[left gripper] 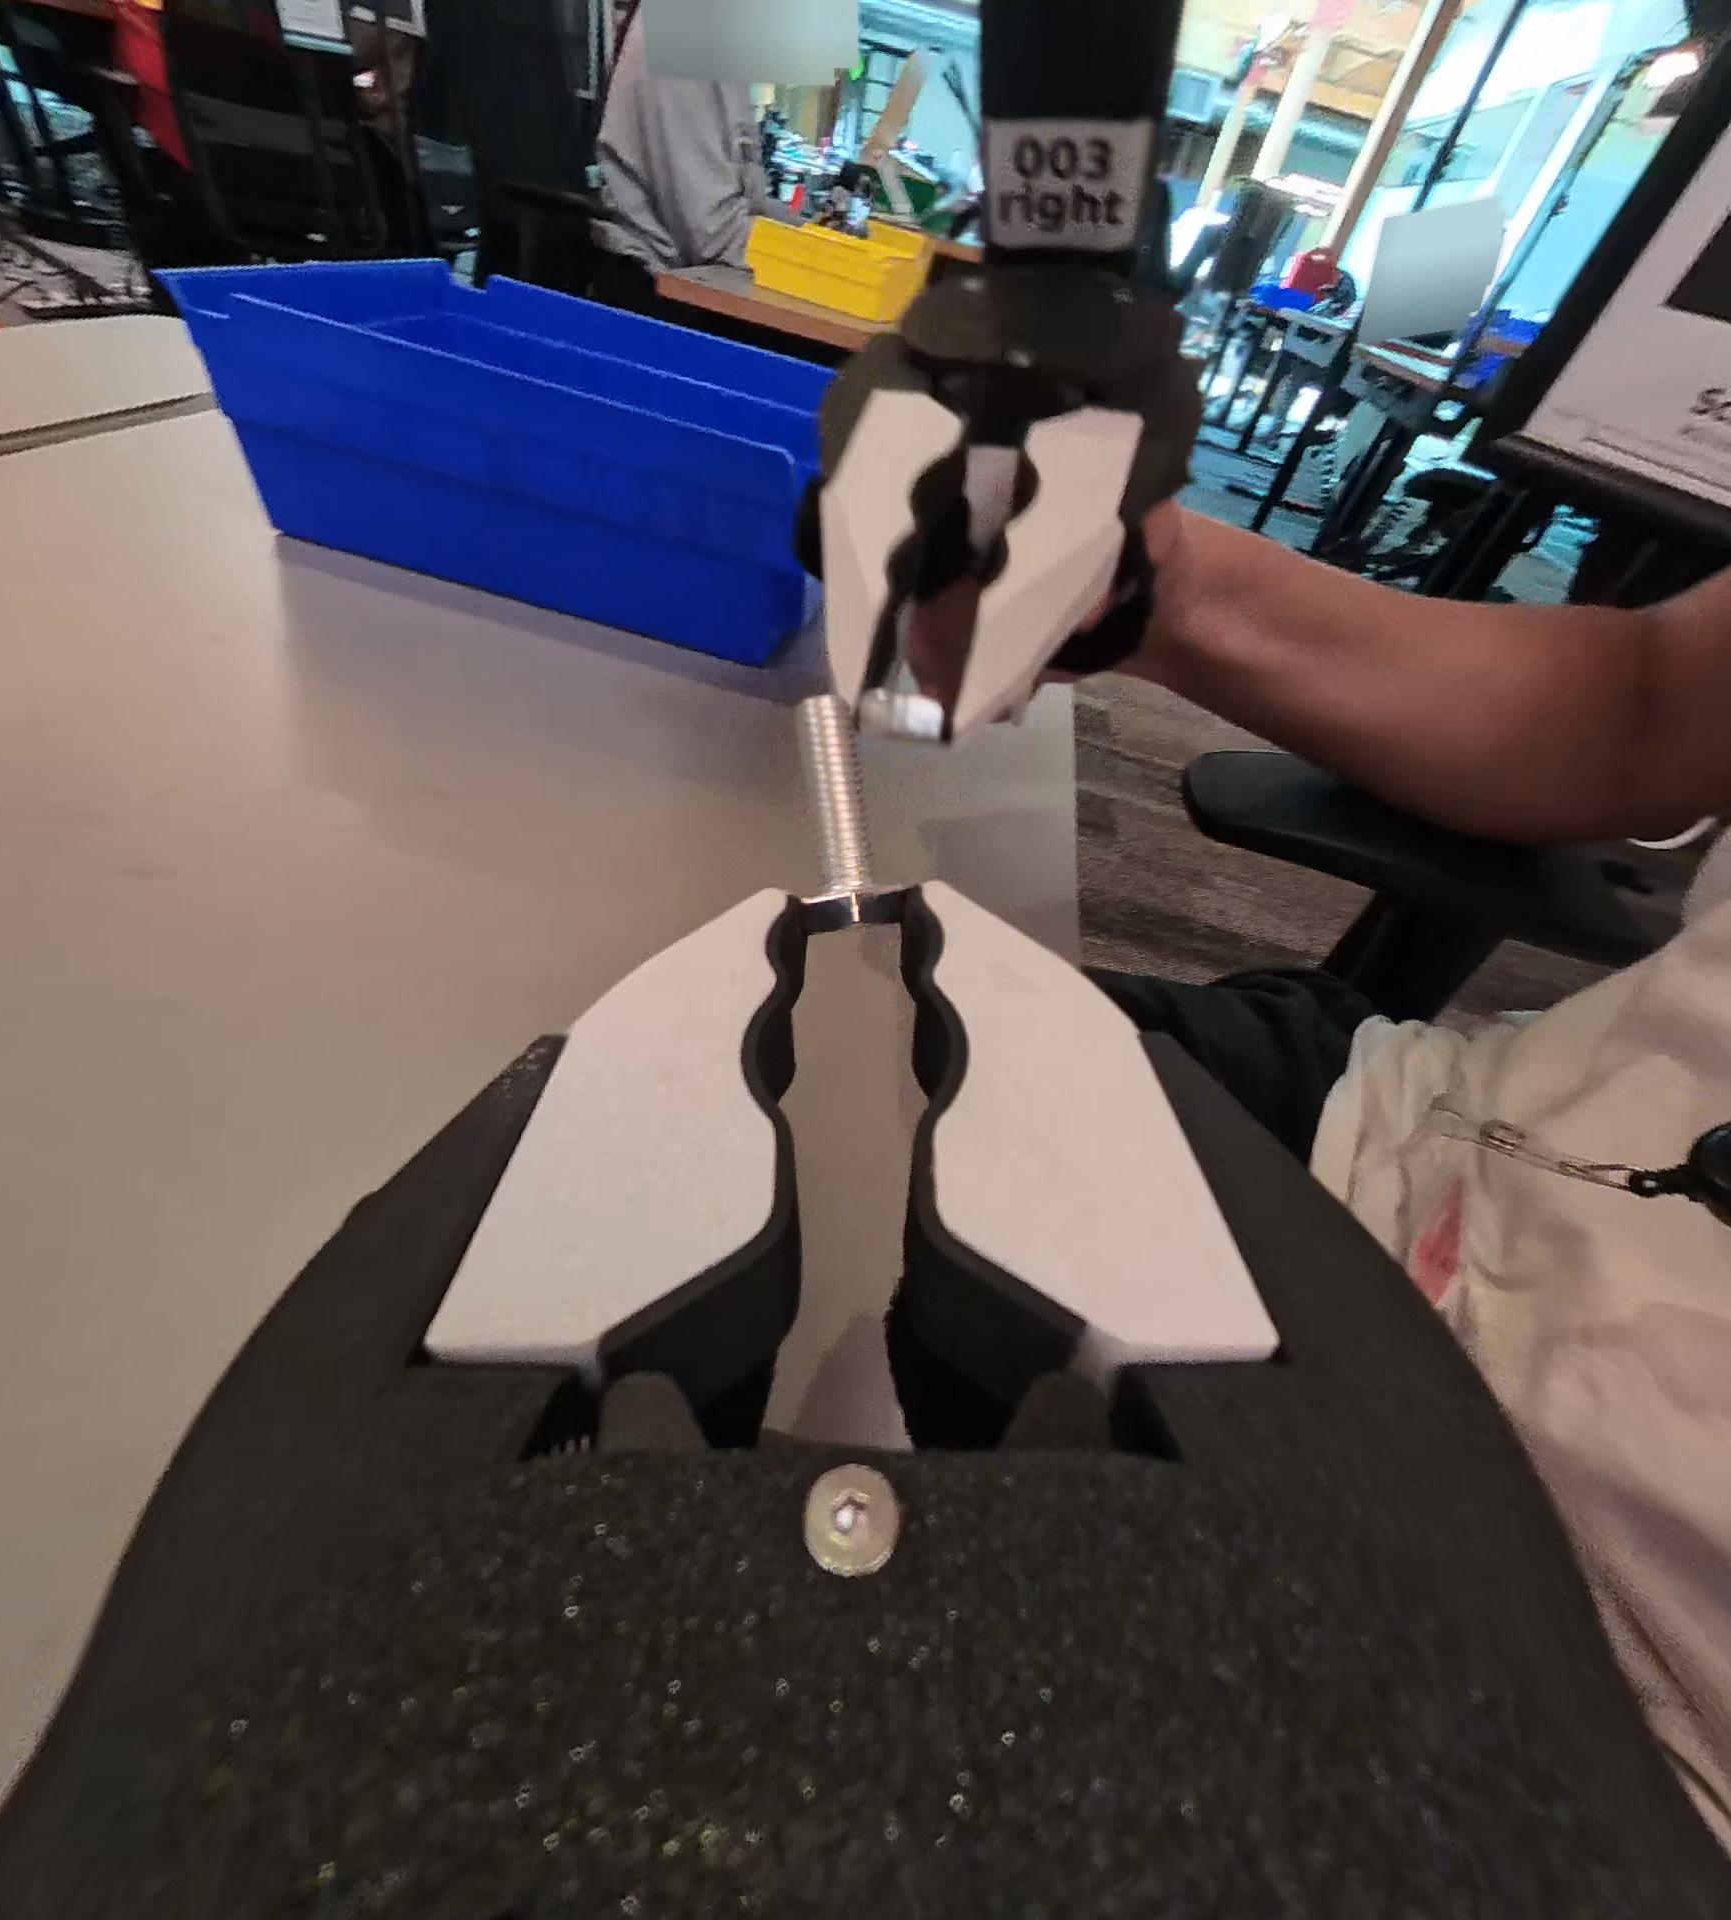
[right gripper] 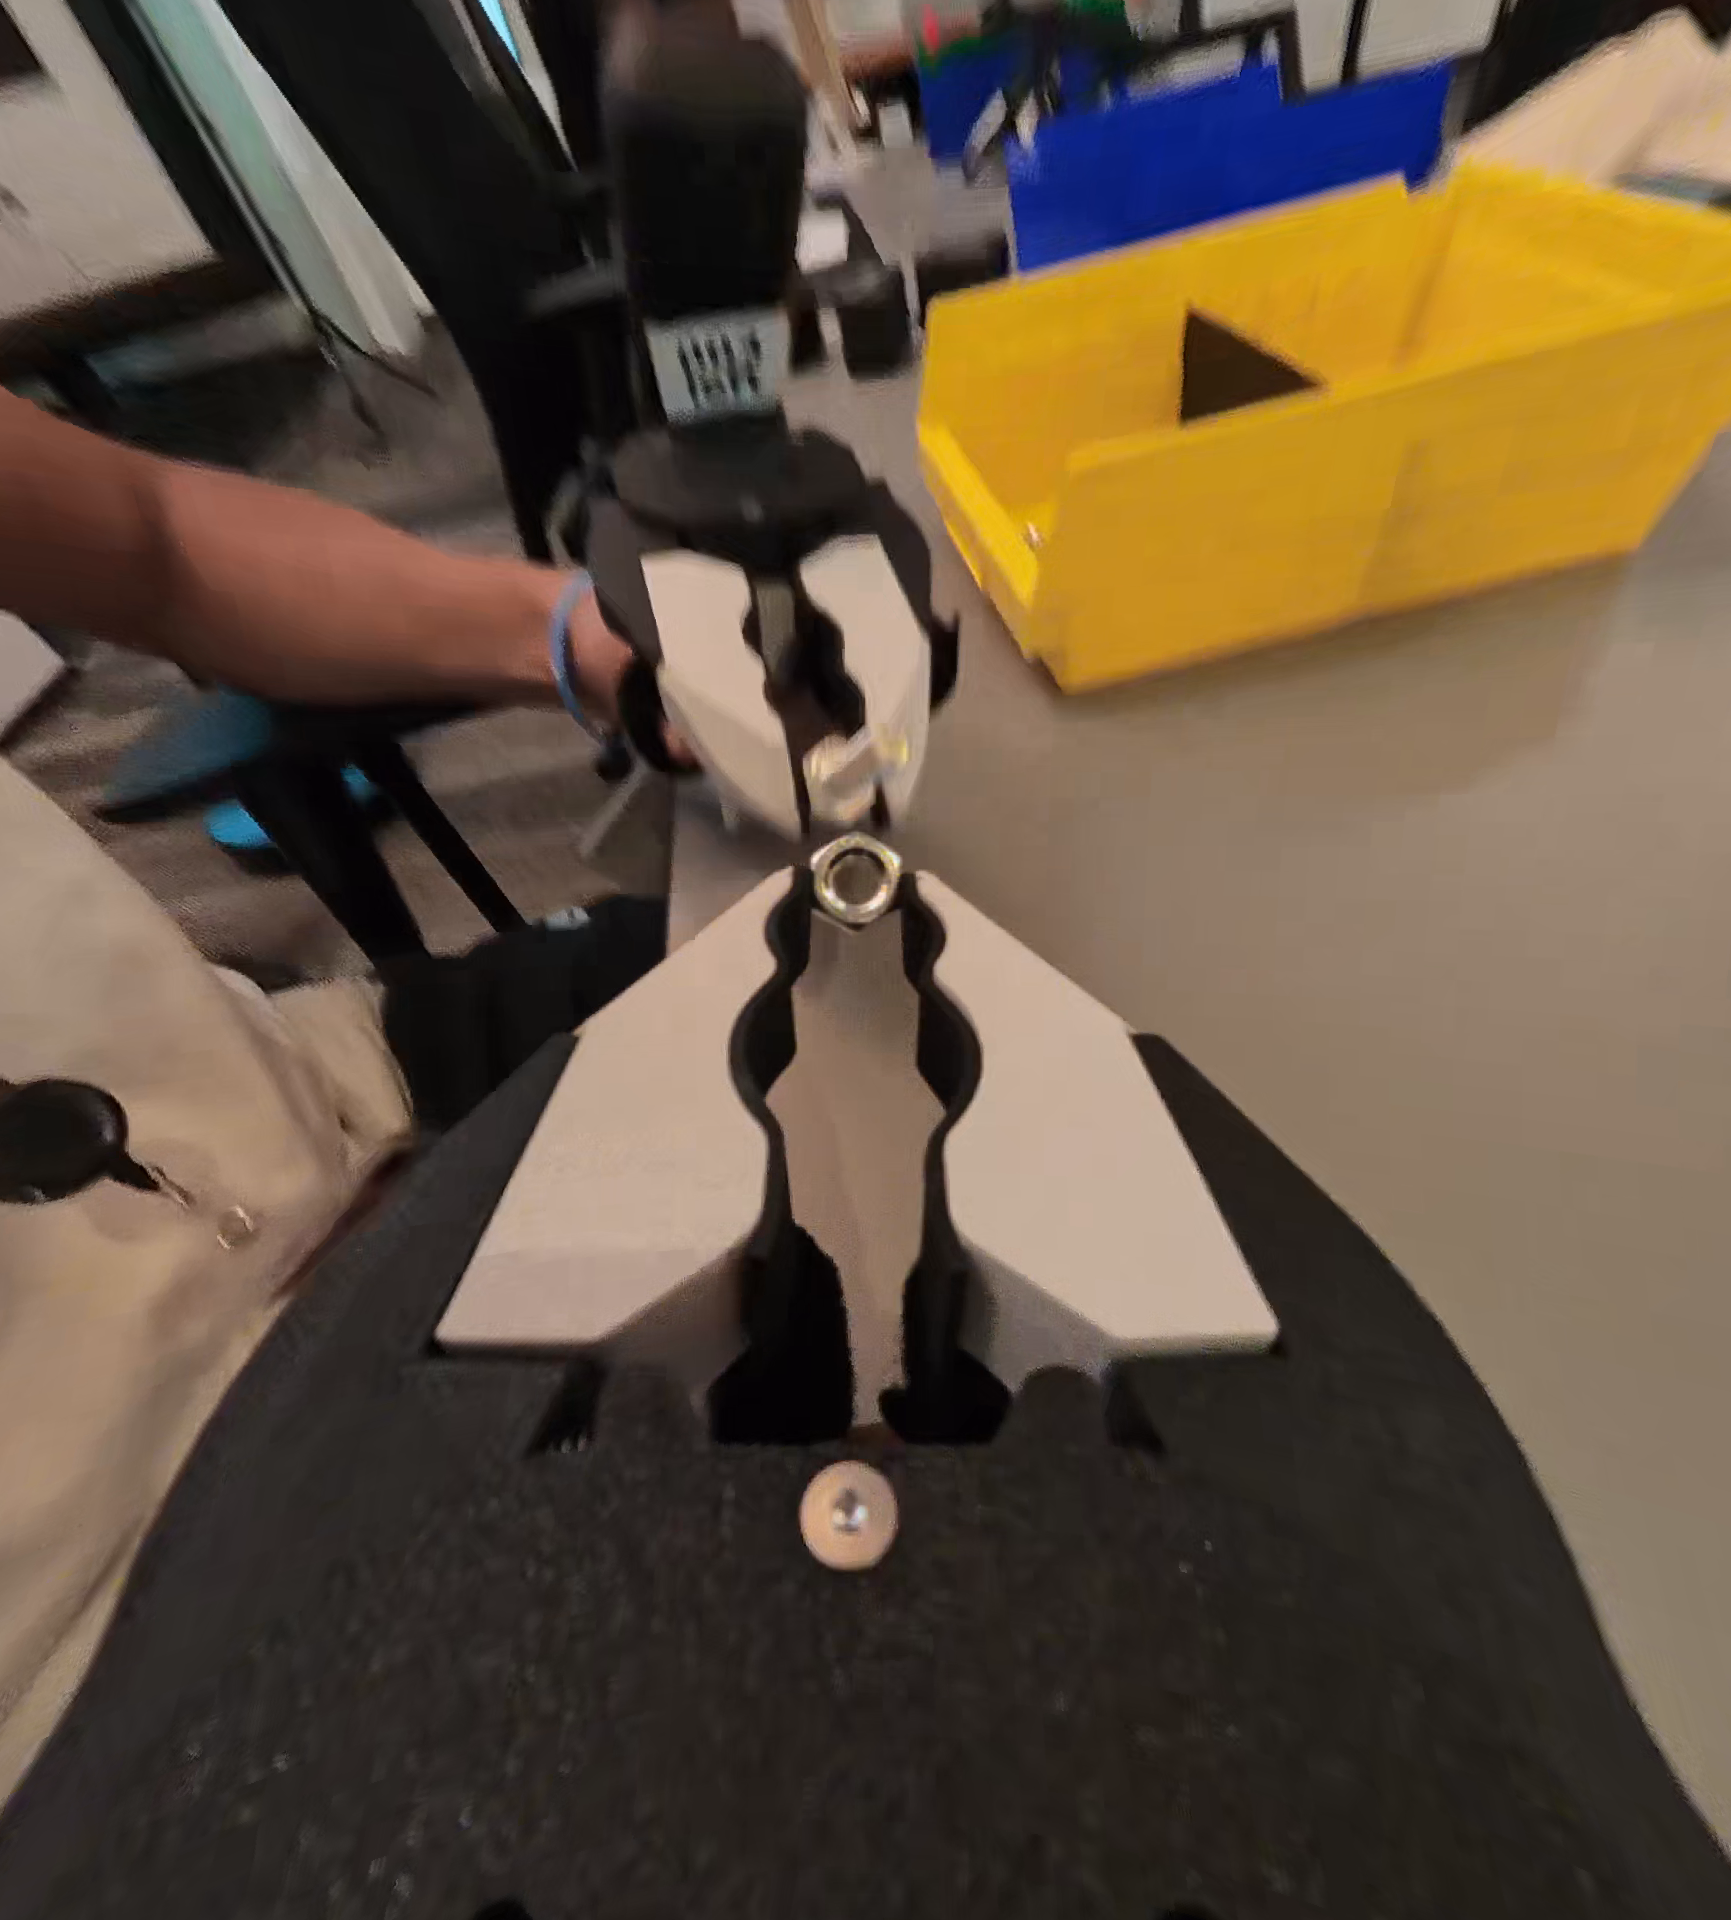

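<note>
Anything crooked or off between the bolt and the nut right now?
Slightly. The left tongs grip the bolt by its head, shaft pointing away. The right tongs hold the nut, which sits beside the bolt's tip in the left wrist view, not centred on it. Nothing looks damaged or spilled.

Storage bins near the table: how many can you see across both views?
At least 3. A blue bin on the table beyond the left gripper; a yellow bin beyond the right gripper; another yellow bin on a far bench. Blurred blue shapes behind may be more.
</note>
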{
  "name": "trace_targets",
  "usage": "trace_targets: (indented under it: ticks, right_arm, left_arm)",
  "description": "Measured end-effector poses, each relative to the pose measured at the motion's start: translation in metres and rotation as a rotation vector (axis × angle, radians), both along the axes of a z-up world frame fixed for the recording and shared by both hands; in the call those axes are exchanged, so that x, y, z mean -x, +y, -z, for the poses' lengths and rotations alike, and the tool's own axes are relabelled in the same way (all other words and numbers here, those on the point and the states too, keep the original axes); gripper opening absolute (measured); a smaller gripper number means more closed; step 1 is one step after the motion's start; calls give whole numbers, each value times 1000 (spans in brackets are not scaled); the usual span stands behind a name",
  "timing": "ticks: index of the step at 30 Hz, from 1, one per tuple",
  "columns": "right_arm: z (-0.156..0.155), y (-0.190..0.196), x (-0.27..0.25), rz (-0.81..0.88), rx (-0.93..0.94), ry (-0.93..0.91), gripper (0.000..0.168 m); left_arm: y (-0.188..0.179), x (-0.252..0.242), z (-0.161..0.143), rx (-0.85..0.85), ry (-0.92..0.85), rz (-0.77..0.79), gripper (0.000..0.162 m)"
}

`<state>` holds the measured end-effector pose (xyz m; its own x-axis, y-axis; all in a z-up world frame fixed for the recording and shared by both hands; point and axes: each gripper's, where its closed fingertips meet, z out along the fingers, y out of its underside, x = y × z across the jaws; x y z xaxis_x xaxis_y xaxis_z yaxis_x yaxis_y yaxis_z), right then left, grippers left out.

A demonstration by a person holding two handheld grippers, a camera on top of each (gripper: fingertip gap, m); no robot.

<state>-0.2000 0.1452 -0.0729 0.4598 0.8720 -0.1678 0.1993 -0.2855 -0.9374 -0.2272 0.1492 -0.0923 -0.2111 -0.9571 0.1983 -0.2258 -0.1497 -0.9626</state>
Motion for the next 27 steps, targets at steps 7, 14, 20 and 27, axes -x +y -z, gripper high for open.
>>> trace_targets:
  ticks: [7, 14, 20, 27]
  right_arm:
    - [-14, 9, 20, -95, 17, 86, 17]
    - [-8, 8, 20, -129, 113, 103, 17]
    - [-4, 15, 18, -92, 176, 158, 17]
    - [-23, -2, 26, -225, 63, 273, 16]
  left_arm:
    - [-9, 2, -4, -28, -9, 28, 18]
    - [-7, 2, 1, -77, 21, 15, 18]
    - [4, 1, 6, -227, 70, -89, 18]
    - [-19, 8, -15, 82, -60, 129, 18]
